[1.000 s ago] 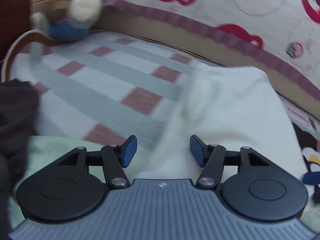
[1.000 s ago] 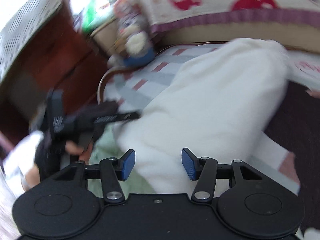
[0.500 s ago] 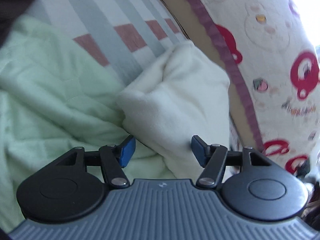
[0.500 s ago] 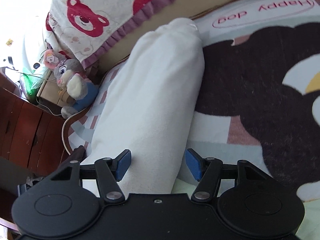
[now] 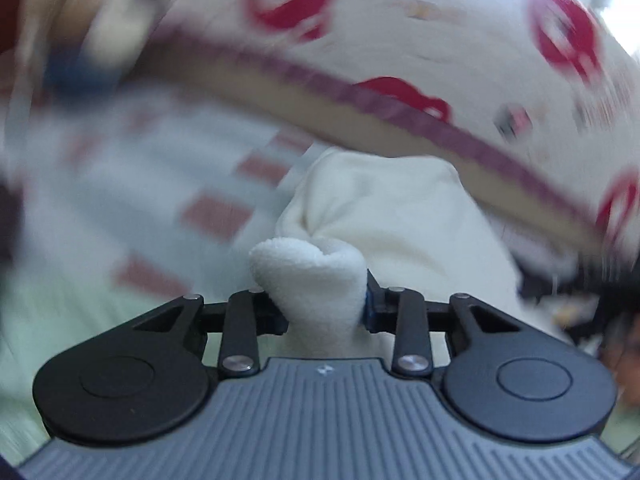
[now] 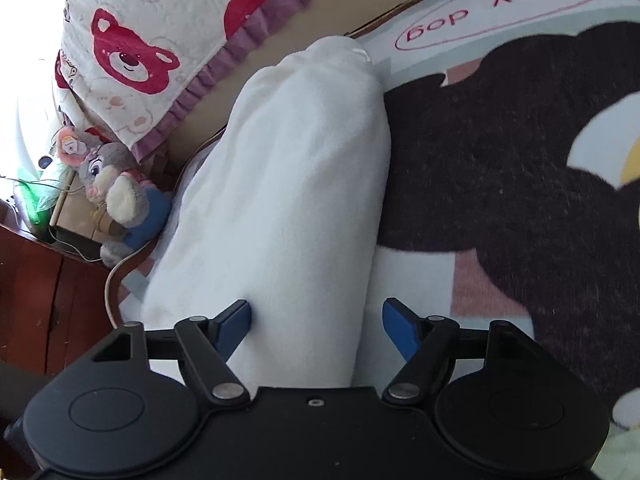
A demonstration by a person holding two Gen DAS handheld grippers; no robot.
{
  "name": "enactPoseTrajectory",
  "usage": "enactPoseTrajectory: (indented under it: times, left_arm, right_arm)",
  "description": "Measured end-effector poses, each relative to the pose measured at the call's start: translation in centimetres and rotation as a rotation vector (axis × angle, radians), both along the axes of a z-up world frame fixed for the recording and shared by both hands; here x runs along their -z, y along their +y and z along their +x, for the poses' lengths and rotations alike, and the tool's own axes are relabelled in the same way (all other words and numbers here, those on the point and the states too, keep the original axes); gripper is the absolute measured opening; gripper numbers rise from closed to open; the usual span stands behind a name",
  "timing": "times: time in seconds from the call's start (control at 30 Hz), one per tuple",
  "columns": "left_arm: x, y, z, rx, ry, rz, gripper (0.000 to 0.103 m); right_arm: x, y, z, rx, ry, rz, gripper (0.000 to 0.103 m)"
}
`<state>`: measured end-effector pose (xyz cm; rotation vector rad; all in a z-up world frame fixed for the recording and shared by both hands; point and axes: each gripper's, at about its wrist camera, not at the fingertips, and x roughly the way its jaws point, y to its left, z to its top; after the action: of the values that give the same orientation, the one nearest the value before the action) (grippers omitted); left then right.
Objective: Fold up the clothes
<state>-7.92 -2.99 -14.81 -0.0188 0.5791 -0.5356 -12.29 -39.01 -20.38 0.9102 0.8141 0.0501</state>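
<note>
A white fleece garment (image 6: 288,184) lies in a long roll on the bed, from near me toward the headboard. In the left wrist view my left gripper (image 5: 325,312) is shut on a bunched end of the white garment (image 5: 316,276), which stands up between the fingers; the rest of it (image 5: 400,216) lies beyond. That view is blurred by motion. My right gripper (image 6: 316,324) is open, its blue pads on either side of the roll's near end, not squeezing it.
A dark-brown and white dog-print blanket (image 6: 520,152) lies right of the roll. A checked sheet (image 5: 160,184) and pale green cloth (image 5: 48,320) lie to the left. A bear-print quilt (image 6: 160,40), a plush rabbit (image 6: 116,196) and a wooden nightstand (image 6: 36,292) stand behind.
My left gripper has closed on the end of the white garment and swung, blurring its view. My right gripper stays open over the roll, slightly closer.
</note>
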Motion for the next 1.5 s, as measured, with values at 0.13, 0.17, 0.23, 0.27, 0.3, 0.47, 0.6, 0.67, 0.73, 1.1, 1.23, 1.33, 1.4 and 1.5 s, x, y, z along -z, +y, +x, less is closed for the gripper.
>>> enactPoseTrajectory:
  times: [0.13, 0.17, 0.23, 0.27, 0.3, 0.47, 0.6, 0.67, 0.73, 1.1, 1.23, 1.33, 1.4, 1.5]
  left_arm:
    - [-0.1, 0.4, 0.6, 0.001, 0.029, -0.03, 0.033]
    - [0.2, 1.2, 1.3, -0.011, 0.077, -0.08, 0.034]
    - [0.8, 2.8, 2.5, -0.037, 0.178, -0.188, 0.039]
    - [1.4, 3.7, 3.2, -0.05, 0.234, -0.253, 0.041]
    - [1.8, 4.1, 3.6, -0.057, 0.27, -0.293, 0.049]
    - [3.5, 3.8, 5.2, -0.063, 0.363, -0.389, 0.061]
    - [5.0, 3.6, 6.4, -0.067, 0.438, -0.465, 0.044]
    - [4.6, 3.4, 6.1, -0.056, 0.414, -0.452, 0.041]
    - [3.9, 3.1, 5.7, -0.04, 0.372, -0.423, 0.037]
    - [0.1, 1.8, 3.1, 0.041, 0.148, -0.275, 0.031]
    - [-0.9, 2.6, 2.9, 0.04, 0.125, -0.315, 0.031]
    - [-1.5, 3.3, 2.7, 0.035, 0.103, -0.333, 0.031]
    - [-1.9, 3.8, 2.5, 0.032, 0.082, -0.333, 0.031]
    - [-2.5, 4.6, 2.1, 0.03, 0.045, -0.321, 0.031]
  right_arm:
    - [0.4, -0.1, 0.7, 0.006, 0.0, 0.007, 0.077]
    - [0.5, -0.2, 0.8, 0.005, -0.001, 0.014, 0.077]
    - [0.6, -0.3, 1.1, 0.003, -0.004, 0.02, 0.077]
    - [0.7, -0.3, 1.3, 0.002, -0.006, 0.021, 0.077]
    - [0.7, -0.3, 1.5, 0.004, -0.009, 0.022, 0.077]
    - [2.1, -1.4, 3.7, 0.043, -0.019, 0.089, 0.078]
    - [3.4, -2.3, 6.3, 0.066, -0.05, 0.121, 0.083]
    - [3.9, -2.6, 7.5, 0.092, -0.081, 0.129, 0.082]
    - [3.9, -2.4, 8.7, 0.086, -0.096, 0.11, 0.065]
    - [-3.2, 0.3, 6.7, -0.027, -0.3, -0.122, 0.04]
    - [-5.3, 0.6, 6.7, -0.033, -0.326, -0.133, 0.04]
    - [-6.5, 1.4, 6.8, -0.043, -0.345, -0.151, 0.04]
    - [-7.0, 2.0, 6.7, -0.05, -0.361, -0.156, 0.04]
    - [-7.8, 3.1, 6.9, -0.062, -0.379, -0.159, 0.04]
